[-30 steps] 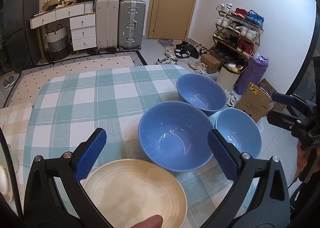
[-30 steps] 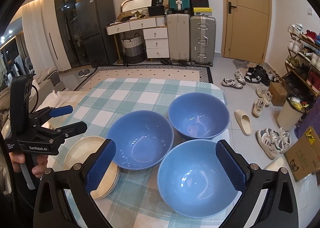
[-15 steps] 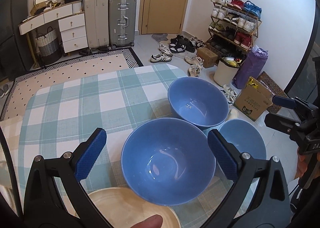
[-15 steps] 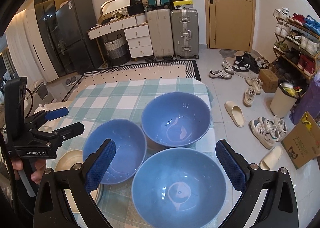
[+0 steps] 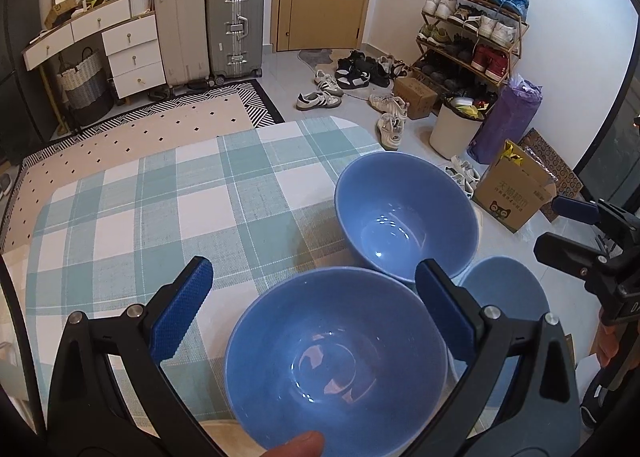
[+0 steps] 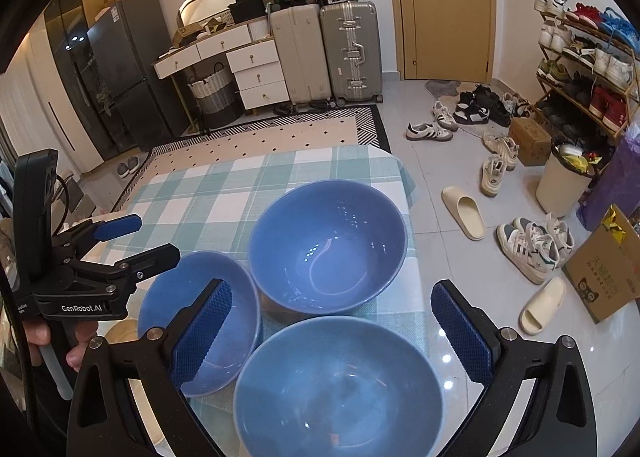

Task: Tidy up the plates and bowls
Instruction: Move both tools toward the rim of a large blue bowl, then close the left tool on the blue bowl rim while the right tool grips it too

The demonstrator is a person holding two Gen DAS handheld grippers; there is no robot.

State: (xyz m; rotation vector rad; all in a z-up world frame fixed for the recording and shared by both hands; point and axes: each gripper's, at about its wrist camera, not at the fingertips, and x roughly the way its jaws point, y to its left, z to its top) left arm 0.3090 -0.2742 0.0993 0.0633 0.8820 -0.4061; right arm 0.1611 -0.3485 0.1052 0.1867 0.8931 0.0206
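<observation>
Both grippers have swung in over the blue bowls, jaws spread wide and empty: the left gripper (image 5: pixel 312 297) frames the near bowl (image 5: pixel 336 361), the right gripper (image 6: pixel 332 321) the corner bowl (image 6: pixel 338 385). The cream plates (image 6: pixel 120 331) have slipped almost out of view, so I'd say nesting the bowls on the checked table (image 5: pixel 160 209) comes next.

Glossy bowls (image 5: pixel 336 369); woven tablecloth (image 5: pixel 160 209)

Two close wrist fisheyes angled down over one checked table (image 5: pixel 160 209), sharing three blue bowls (image 6: pixel 328 241)
</observation>
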